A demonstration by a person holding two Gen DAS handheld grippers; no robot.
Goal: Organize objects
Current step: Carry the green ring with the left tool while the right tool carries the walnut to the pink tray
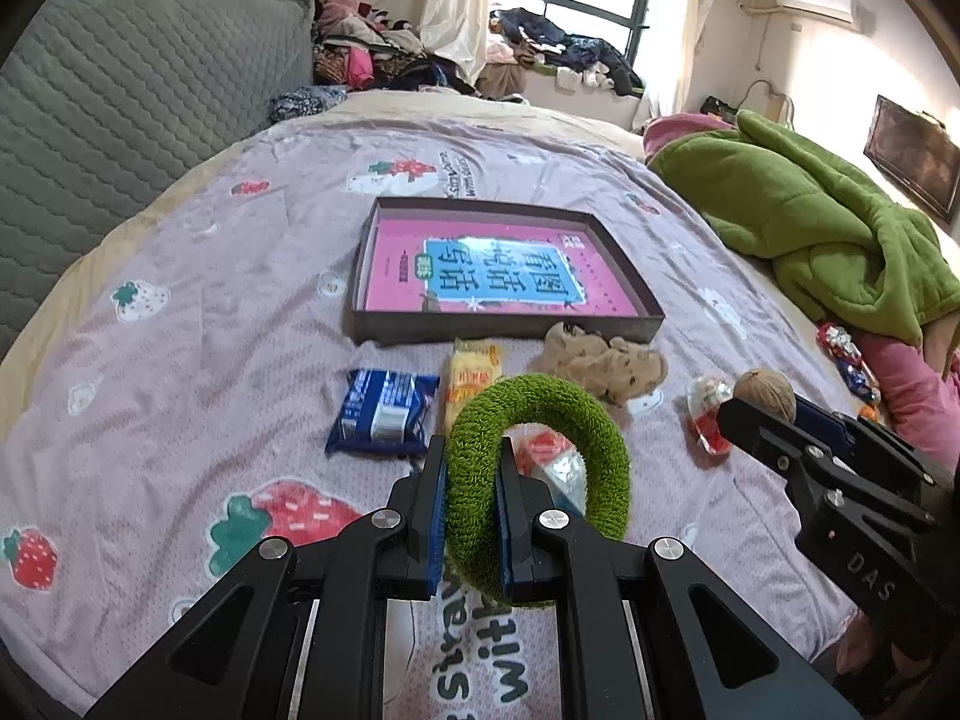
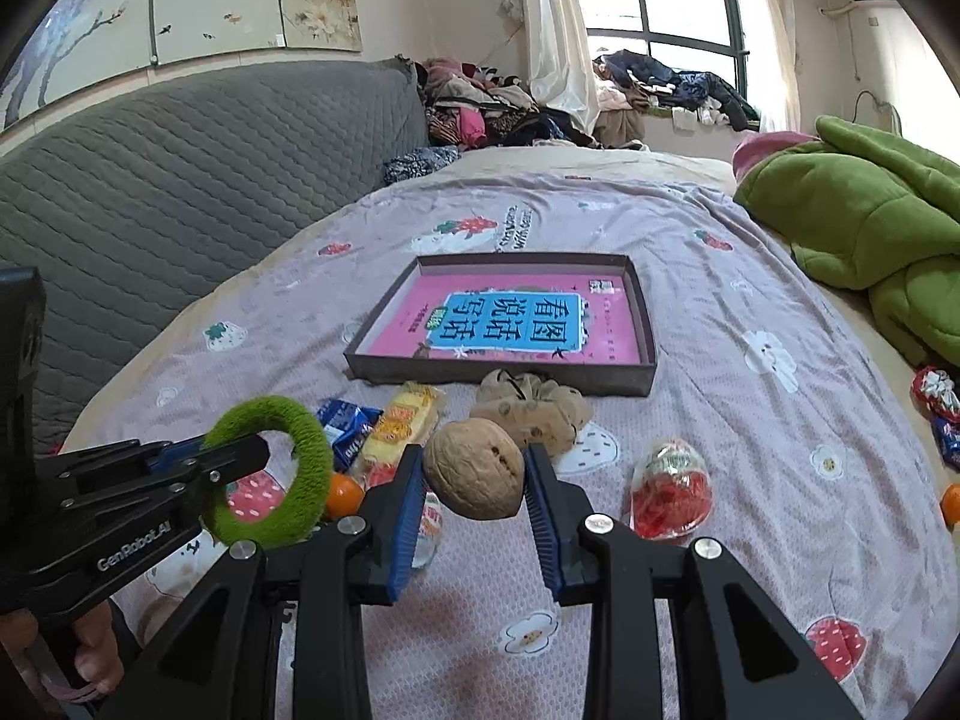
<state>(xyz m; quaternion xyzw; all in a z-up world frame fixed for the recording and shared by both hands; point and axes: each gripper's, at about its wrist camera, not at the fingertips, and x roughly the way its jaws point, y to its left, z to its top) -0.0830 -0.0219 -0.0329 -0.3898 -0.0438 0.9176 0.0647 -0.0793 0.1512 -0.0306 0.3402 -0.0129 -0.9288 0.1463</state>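
My left gripper (image 1: 471, 450) is shut on a fuzzy green ring (image 1: 591, 420), held above the bedspread; one finger passes through its hole. The same green ring (image 2: 312, 450) shows at the left of the right wrist view. My right gripper (image 2: 474, 462) is shut on a brown walnut (image 2: 474, 465), lifted off the bed; the walnut (image 1: 765, 393) also shows beside the right gripper in the left wrist view. Ahead lies a shallow dark tray (image 1: 507, 327) (image 2: 504, 369) holding a pink book (image 1: 480, 273) (image 2: 510, 318).
On the bed lie a blue packet (image 1: 384, 414), a yellow snack pack (image 1: 471, 378), a beige scrunchie (image 2: 531, 405), a clear red-filled candy pack (image 2: 669, 489) and an orange (image 2: 345, 492). A green blanket (image 2: 870, 228) is piled on the right, with more wrapped sweets (image 2: 936, 396) near it.
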